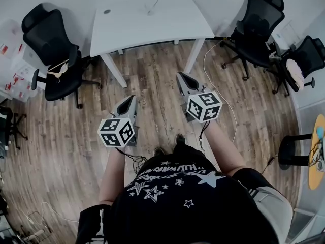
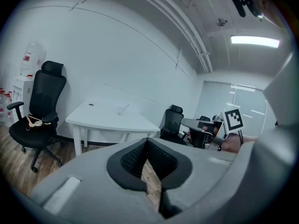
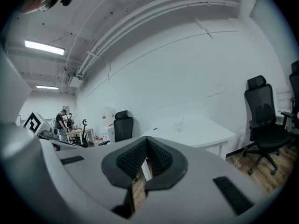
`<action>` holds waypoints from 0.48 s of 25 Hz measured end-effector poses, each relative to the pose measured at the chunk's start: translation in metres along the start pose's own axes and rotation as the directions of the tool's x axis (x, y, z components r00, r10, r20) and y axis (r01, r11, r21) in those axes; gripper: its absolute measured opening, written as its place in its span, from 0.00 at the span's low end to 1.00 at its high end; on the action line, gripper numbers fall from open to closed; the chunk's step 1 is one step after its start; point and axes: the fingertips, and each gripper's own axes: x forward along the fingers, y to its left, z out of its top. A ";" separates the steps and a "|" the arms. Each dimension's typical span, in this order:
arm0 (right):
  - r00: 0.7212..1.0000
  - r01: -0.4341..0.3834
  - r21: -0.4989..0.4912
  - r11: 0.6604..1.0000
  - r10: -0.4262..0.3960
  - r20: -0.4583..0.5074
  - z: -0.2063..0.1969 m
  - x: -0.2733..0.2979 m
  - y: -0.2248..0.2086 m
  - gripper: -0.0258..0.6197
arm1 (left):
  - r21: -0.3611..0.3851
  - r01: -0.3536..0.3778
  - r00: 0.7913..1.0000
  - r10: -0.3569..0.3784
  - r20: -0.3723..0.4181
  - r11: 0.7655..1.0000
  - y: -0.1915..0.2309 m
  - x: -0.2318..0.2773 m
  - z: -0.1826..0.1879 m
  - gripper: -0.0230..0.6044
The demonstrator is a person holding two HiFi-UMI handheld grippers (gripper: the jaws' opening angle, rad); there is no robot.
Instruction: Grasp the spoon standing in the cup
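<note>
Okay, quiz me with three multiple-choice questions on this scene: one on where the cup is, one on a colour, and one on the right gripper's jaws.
1. Where does the cup stand?
A on the white table
B on the floor
C on a chair seat

2. What colour are the office chairs?
A red
B black
C white

3. How are the right gripper's jaws?
A wide apart
B clamped on the cup
C together, empty

Answers:
1 A, the cup sits far back on the tabletop.
2 B, every chair in view is black.
3 C, the pads meet with nothing between them.
</note>
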 end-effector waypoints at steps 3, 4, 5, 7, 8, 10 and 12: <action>1.000 0.018 0.003 1.000 -0.018 0.001 -0.007 0.002 0.008 0.05 | 0.004 0.003 1.000 -0.003 0.000 1.000 0.012 -0.010 -0.004 0.05; 1.000 0.023 0.009 1.000 -0.023 0.006 -0.008 0.003 0.010 0.05 | 0.005 0.002 1.000 -0.002 0.001 1.000 0.016 -0.012 -0.005 0.05; 1.000 0.028 0.016 0.999 -0.028 0.010 -0.009 0.005 0.013 0.05 | 0.004 0.000 1.000 -0.001 0.002 1.000 0.020 -0.013 -0.006 0.05; 0.999 0.031 0.026 0.999 -0.031 0.008 -0.013 0.006 0.018 0.05 | -0.006 -0.002 1.000 0.002 0.004 1.000 0.025 -0.017 -0.007 0.05; 1.000 0.030 0.026 0.999 -0.030 0.002 -0.016 0.007 0.021 0.05 | -0.011 -0.002 1.000 0.002 0.006 1.000 0.026 -0.018 -0.008 0.05; 1.000 0.028 0.021 0.999 -0.028 -0.006 -0.019 0.009 0.024 0.05 | -0.014 0.001 1.000 -0.001 0.007 1.000 0.028 -0.019 -0.009 0.05; 1.000 0.031 0.022 0.999 -0.031 -0.004 -0.019 0.013 0.022 0.05 | -0.017 -0.002 1.000 0.002 0.009 1.000 0.032 -0.016 -0.009 0.05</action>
